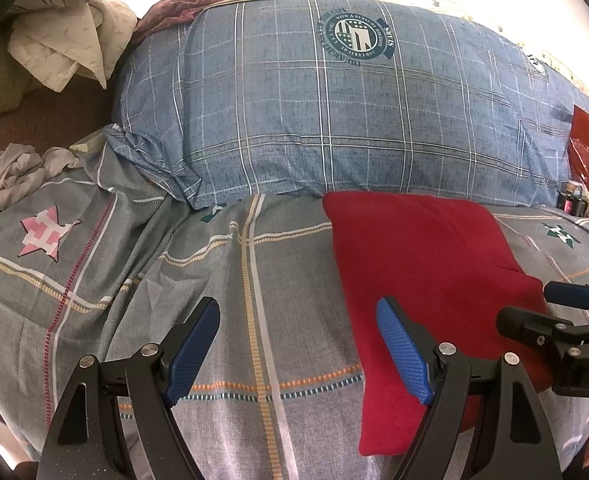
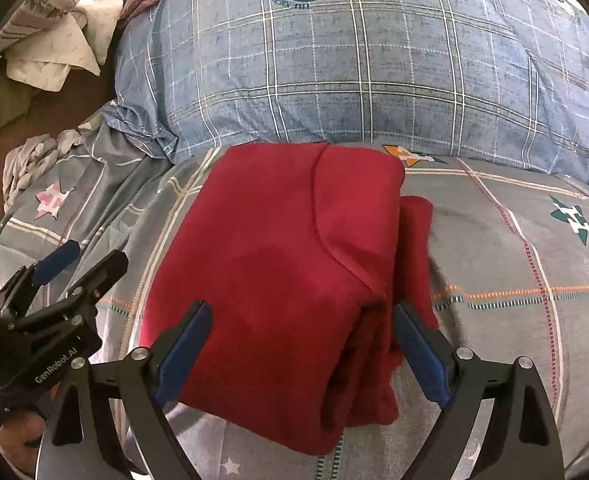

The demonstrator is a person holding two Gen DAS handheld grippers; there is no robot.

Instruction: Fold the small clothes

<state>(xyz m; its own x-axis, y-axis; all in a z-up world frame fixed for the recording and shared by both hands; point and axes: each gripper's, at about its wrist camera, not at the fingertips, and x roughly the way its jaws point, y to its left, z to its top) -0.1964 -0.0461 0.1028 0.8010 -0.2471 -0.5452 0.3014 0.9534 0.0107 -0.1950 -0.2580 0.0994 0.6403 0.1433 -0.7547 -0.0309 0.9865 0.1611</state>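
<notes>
we have the red garment [image 2: 278, 264] lying folded on the bed sheet [image 1: 254, 320], its far edge just in front of the blue plaid pillow [image 1: 334, 112], with several layers stacked at its near right corner and a lower layer sticking out along the right side. our right tongs [image 2: 302, 352] hover spread wide over the near edge of the bundle, one finger either side of that stacked corner, holding nothing. our left tongs [image 1: 298, 352] are also wide open and empty, poised over the bare sheet with the right pad [image 1: 404, 354] above the garment's left edge. we judge the fold close to done, with only tidying or a last fold left. the risk we see is at that thick corner: if the right tongs close on only the top layers, lifting would peel them away and the bundle would fall open. the protruding lower layer could drag and skew the stack. the sheet is soft and wrinkled, so a low grab may pinch bedding along with the cloth. the two tongs sit near each other and could collide if both move inward.
</notes>
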